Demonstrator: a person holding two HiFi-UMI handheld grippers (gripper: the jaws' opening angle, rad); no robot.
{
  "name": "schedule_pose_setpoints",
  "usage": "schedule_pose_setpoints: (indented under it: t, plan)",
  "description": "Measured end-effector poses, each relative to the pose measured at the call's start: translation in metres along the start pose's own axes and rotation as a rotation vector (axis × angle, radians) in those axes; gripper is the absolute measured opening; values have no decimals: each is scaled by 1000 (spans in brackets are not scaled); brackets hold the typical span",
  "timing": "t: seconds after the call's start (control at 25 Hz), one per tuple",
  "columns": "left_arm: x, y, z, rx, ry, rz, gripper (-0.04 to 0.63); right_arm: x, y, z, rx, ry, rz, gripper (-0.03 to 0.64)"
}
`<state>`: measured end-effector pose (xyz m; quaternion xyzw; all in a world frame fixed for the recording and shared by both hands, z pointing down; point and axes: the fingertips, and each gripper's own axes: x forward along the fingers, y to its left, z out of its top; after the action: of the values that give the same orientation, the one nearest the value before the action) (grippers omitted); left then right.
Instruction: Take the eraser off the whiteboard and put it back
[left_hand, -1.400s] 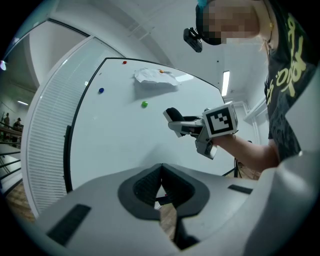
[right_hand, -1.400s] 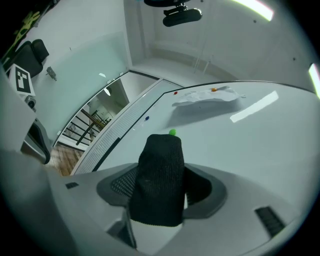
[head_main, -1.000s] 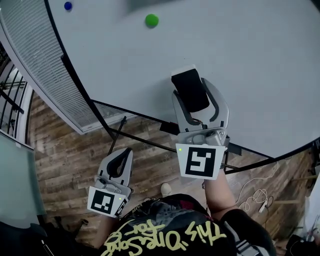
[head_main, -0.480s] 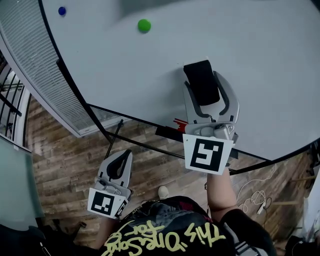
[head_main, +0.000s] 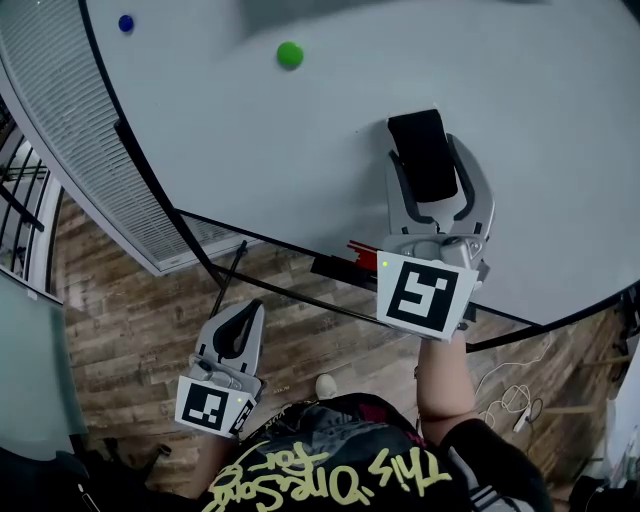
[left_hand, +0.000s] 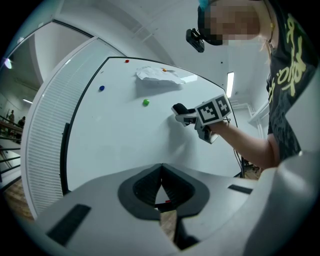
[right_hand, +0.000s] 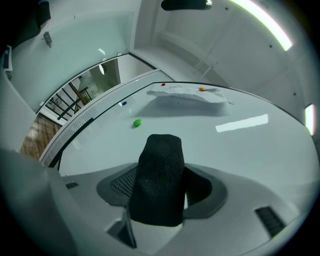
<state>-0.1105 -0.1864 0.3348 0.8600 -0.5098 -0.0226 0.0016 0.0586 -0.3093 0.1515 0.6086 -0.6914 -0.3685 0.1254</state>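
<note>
- The eraser, a black block with a woven felt face, sits clamped between the jaws of the right hand-held gripper, up against the whiteboard, right of its middle.
- Its long axis runs along the jaws. One end is tucked back between them and the other sticks out past the fingertips, pointing at the board.
- On my head view that axis runs almost straight up the picture, the far end leaning a little left.
- In the right gripper view the eraser fills the gap, with both ribbed pads pressed to its sides. I read the right hand-held gripper as closed narrowly on it.
- I cannot tell whether the eraser's far end touches the board surface or sits just off it.
- A green magnet is on the board up and to the left of the eraser, well apart from it, and a blue magnet sits further left near the frame.
- A crumpled sheet of paper is pinned near the board's top edge.
- The left hand-held gripper hangs low over the wooden floor, away from the board. In its own view the jaw tips meet with nothing between them.
</note>
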Motion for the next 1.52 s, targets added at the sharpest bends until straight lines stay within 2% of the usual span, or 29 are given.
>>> schedule_pose_setpoints:
  t: [0.12,0.28,0.4,0.48,1.16,1.24,1.52]
  plan:
    - [-1,3,-3,38,3,-5,7,3,-2,-2,-12,7,-17,267]
    - [0,4,-3,5,5,10,8,6,-3,-5,-27,17,-24,265]
    - [-1,6,-5,59,9,-2,8,8,-5,-7,-33,28,-31,265]
    - [-1,7,-4,68,8,-5,8,10,-6,-7,-33,33,-33,265]
    - [1,8,-4,74,2,-12,8,12,-11,-21,-9,102,-68,265]
    - [2,8,-4,56,4,-7,8,12,-12,-22,-10,102,-69,265]
    - [3,8,-1,33,1,1,8,15,-9,-21,-69,74,-67,267]
